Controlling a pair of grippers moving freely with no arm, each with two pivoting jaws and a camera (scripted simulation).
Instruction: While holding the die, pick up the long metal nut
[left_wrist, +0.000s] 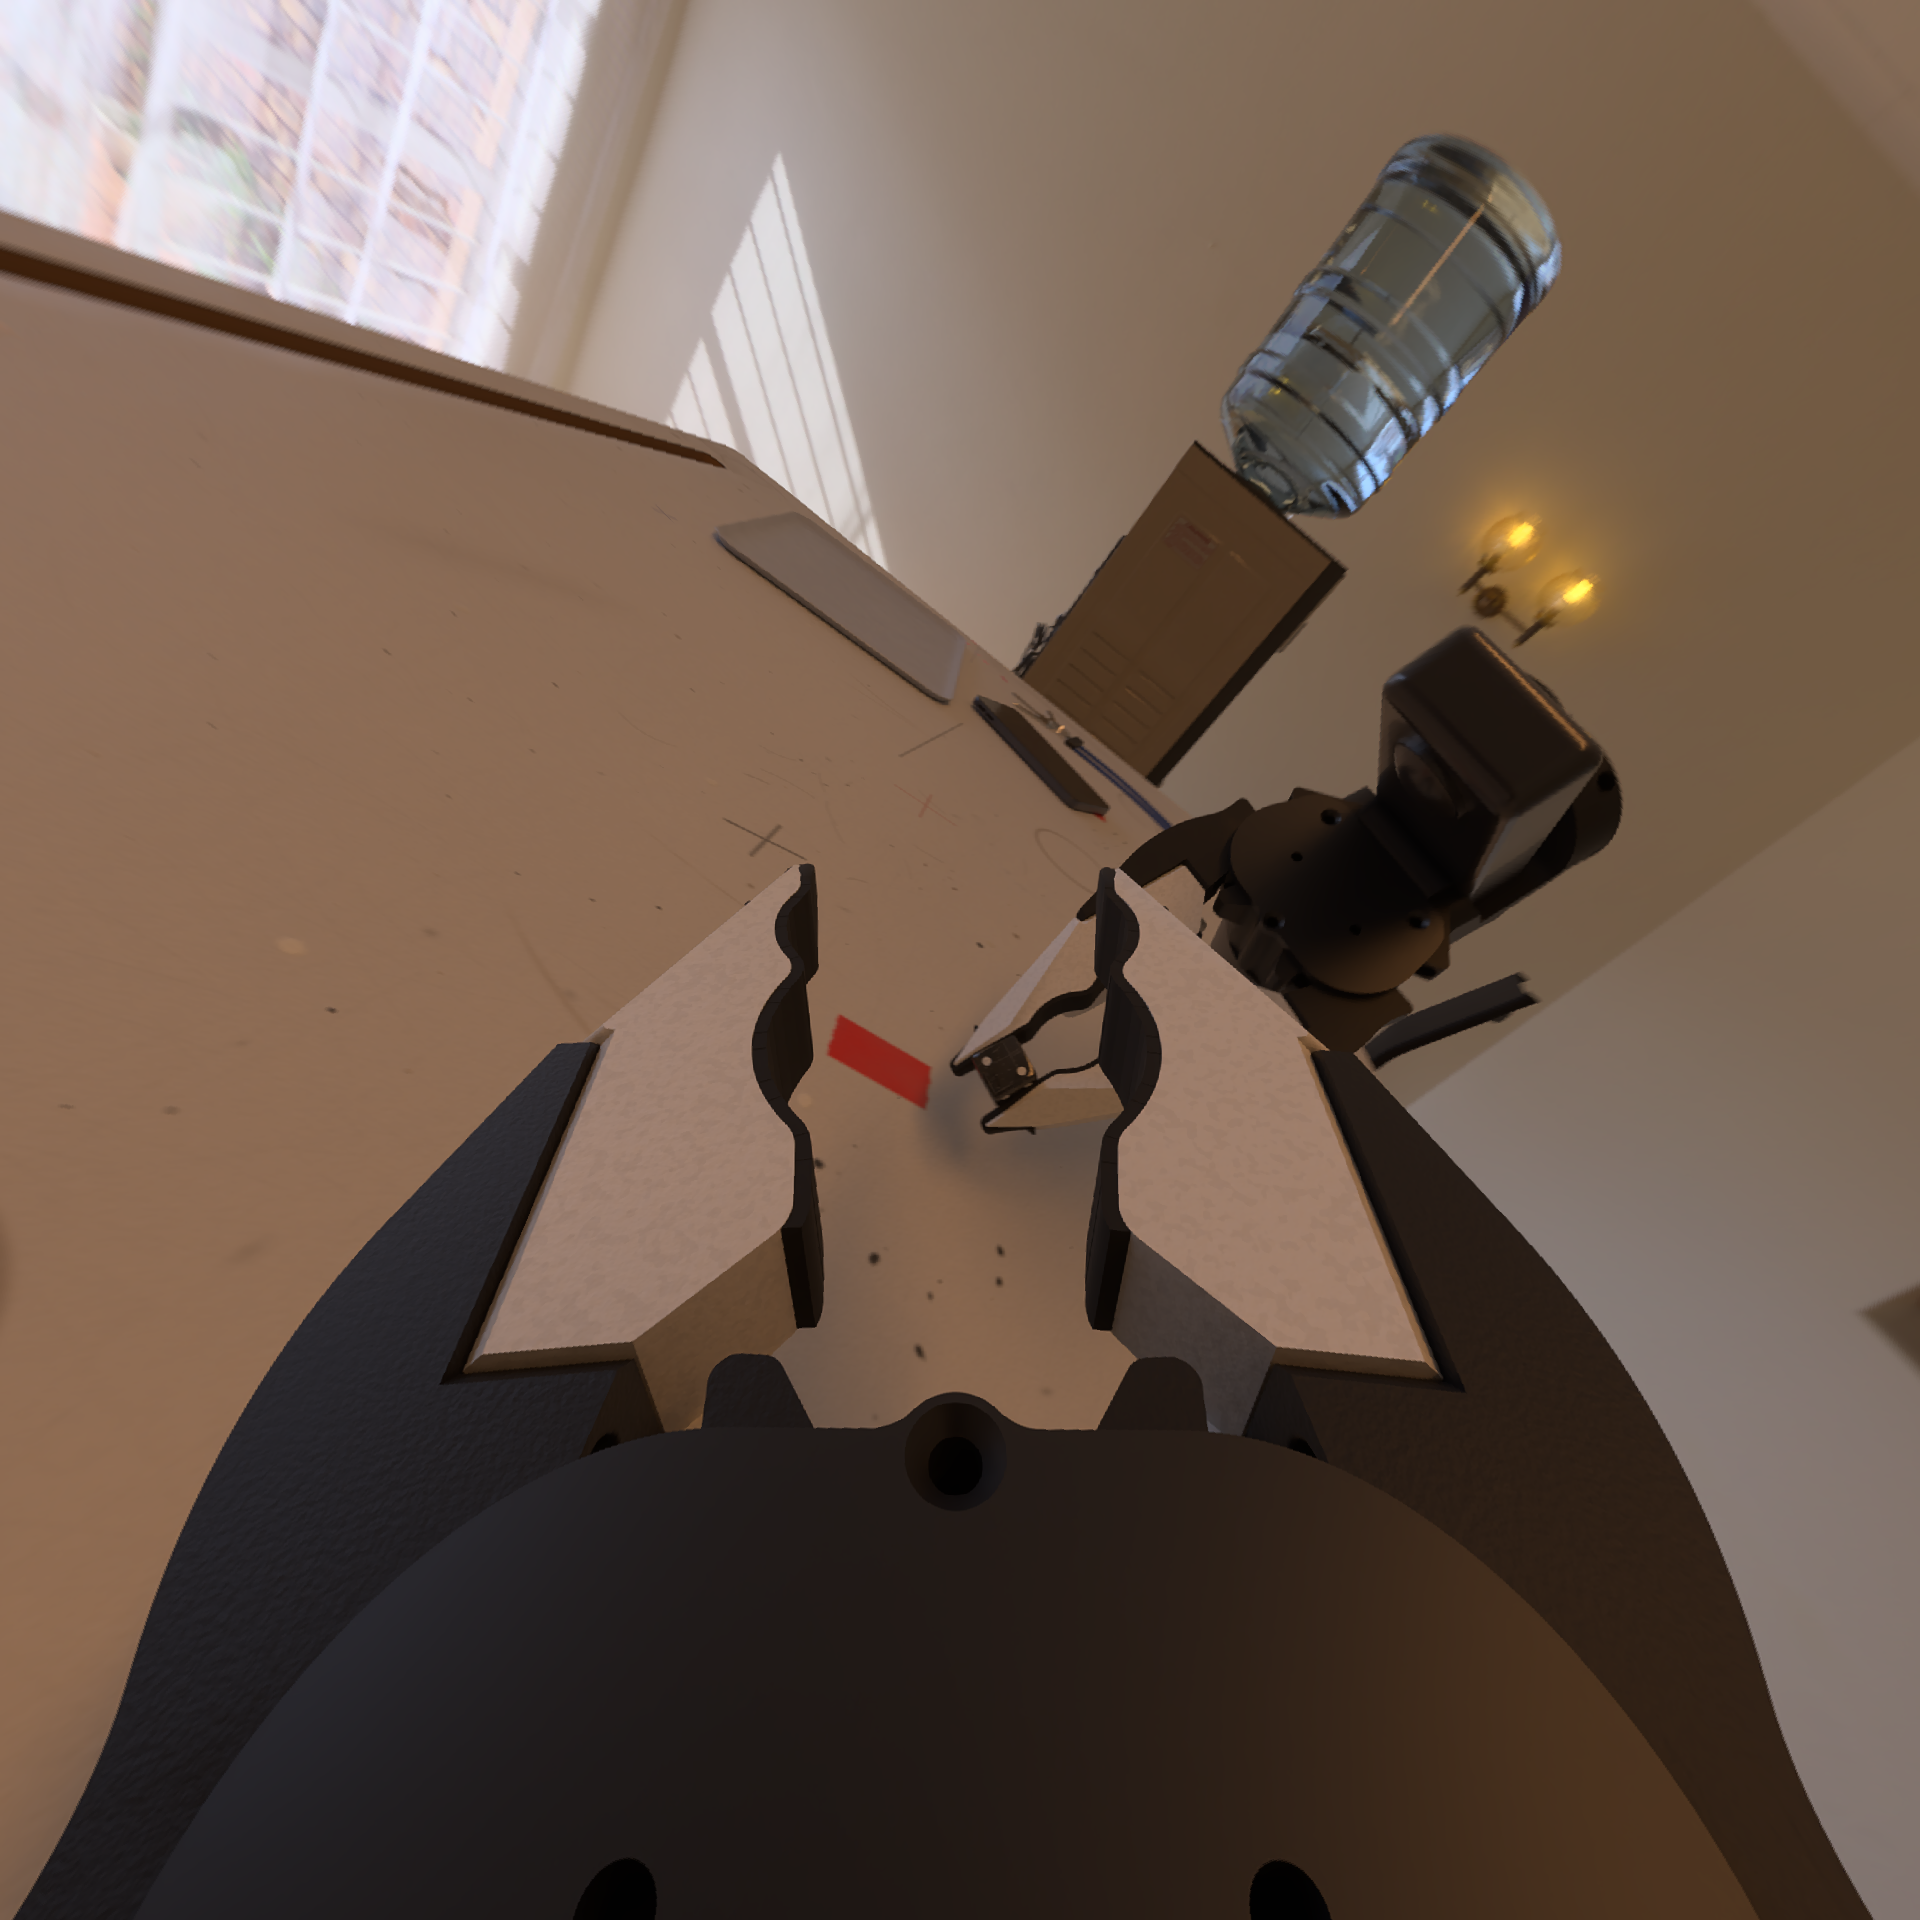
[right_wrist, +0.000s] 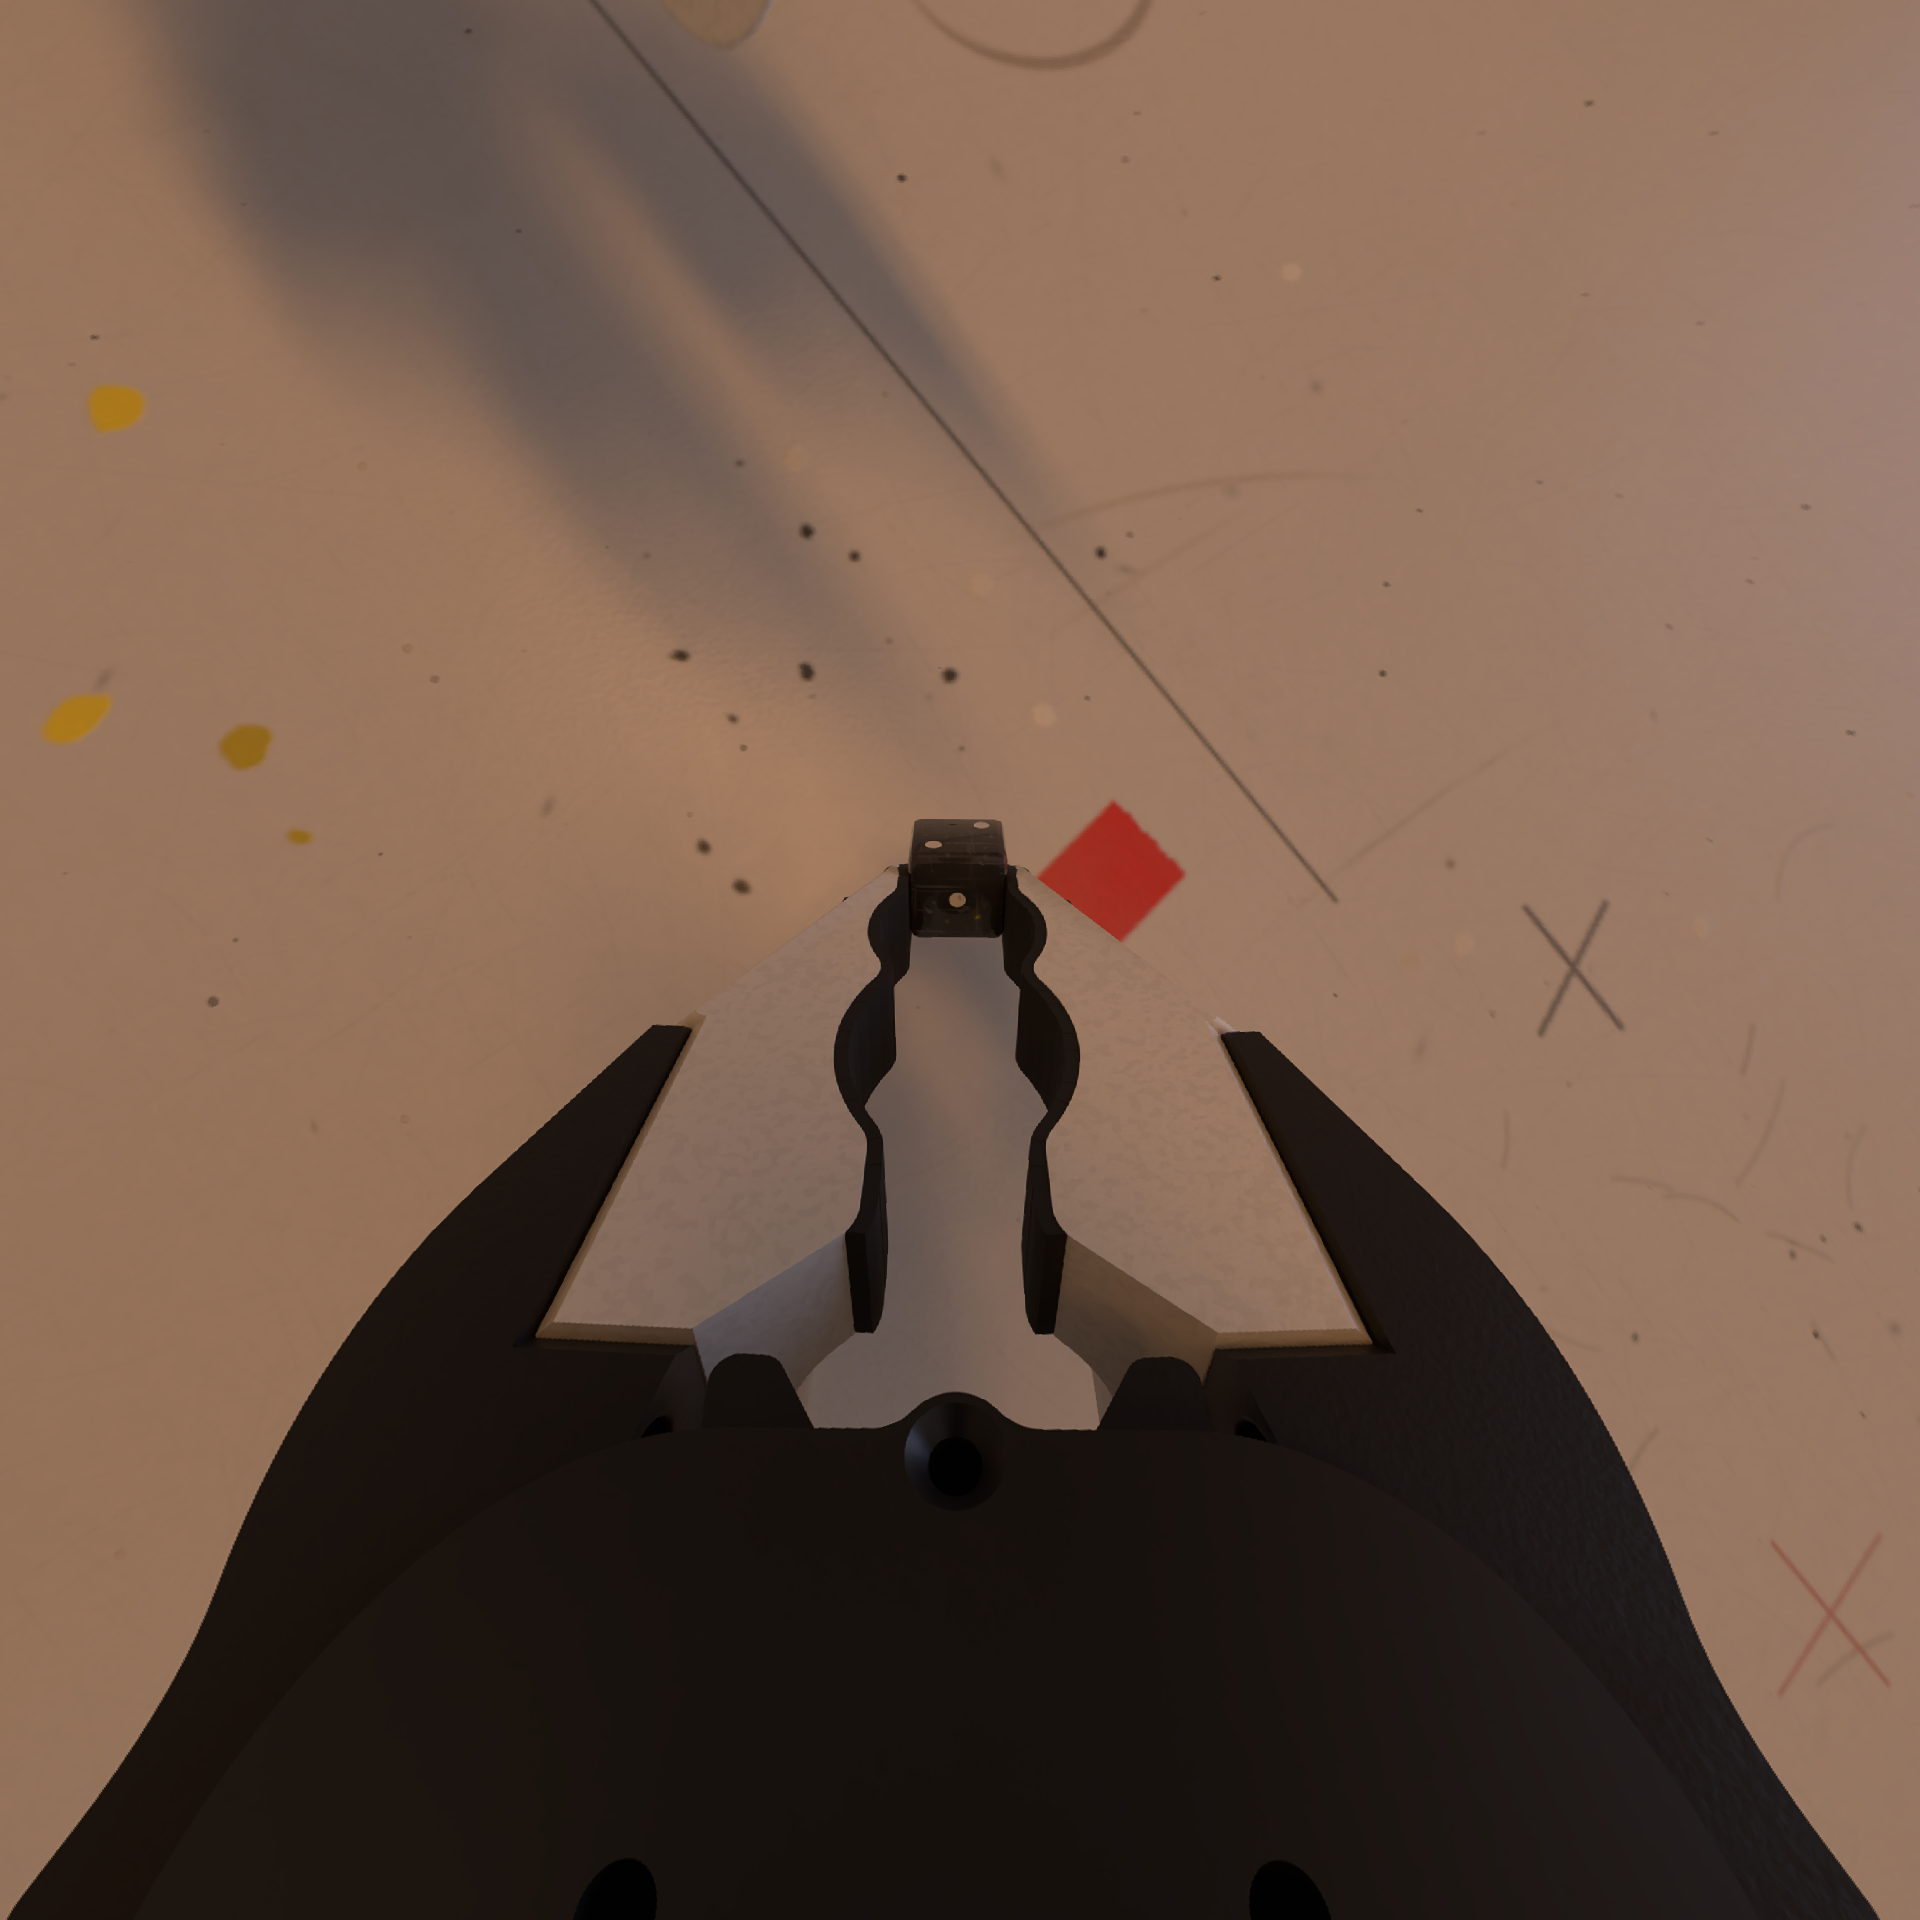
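Right gripper (right_wrist: 956, 883) clamped on the die (right_wrist: 957, 878); left gripper (left_wrist: 956, 894) spread wide and empty.

The dark translucent die sits pinched at the fingertips, above the tabletop (right_wrist: 1455, 520) and just beside a red square patch (right_wrist: 1114, 871). From the left wrist view, the die (left_wrist: 1003, 1072) shows between the right gripper's tips (left_wrist: 995, 1081), near the patch (left_wrist: 879, 1060). The long metal nut appears in neither view.

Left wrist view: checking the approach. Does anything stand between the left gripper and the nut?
Cannot tell: no nut shows in either view. Ahead of the open left gripper, the right gripper, shut on the die, sits beside a flat red patch on the table.
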